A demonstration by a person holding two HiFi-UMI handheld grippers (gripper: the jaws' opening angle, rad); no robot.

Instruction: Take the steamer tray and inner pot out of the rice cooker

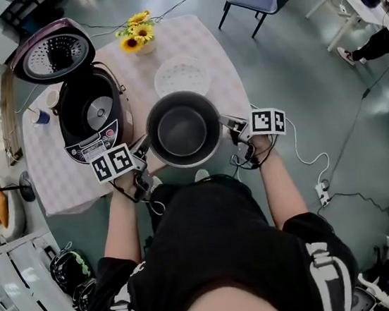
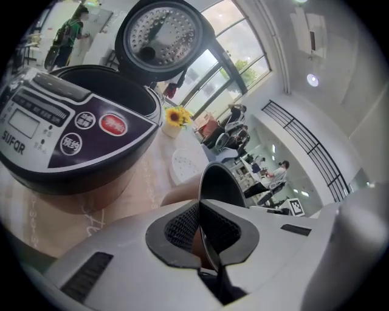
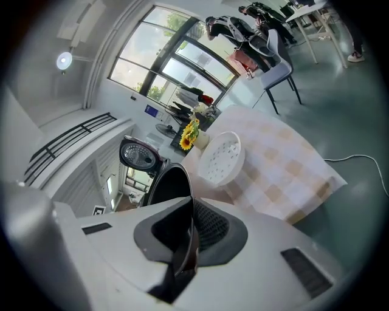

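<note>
Pot out of cooker, carried by its rim in both claws.
Head view: pot (image 1: 183,130) hangs between L claw (image 1: 141,151) and R claw (image 1: 230,126). Cooker (image 1: 93,115) sits just left of L claw, tray (image 1: 181,76) on worktop (image 1: 216,49) beyond both. Risk, I'd judge: thin rim-only grips, so uneven hands could tilt or slip the pot onto the tray or off the edge. L gripper view: claw nearly closed, pads clamped on rim. R gripper view: same, rim pinched between pads.

Noted a dark grey inner pot (image 1: 183,130), a white hole-dotted steamer tray (image 1: 181,76), a pinkish rice cooker (image 1: 120,105) with dark purple panel (image 1: 93,144). Also noted yellow sunflowers (image 1: 137,32), a pale pink-and-white checked tablecloth (image 1: 197,40).
</note>
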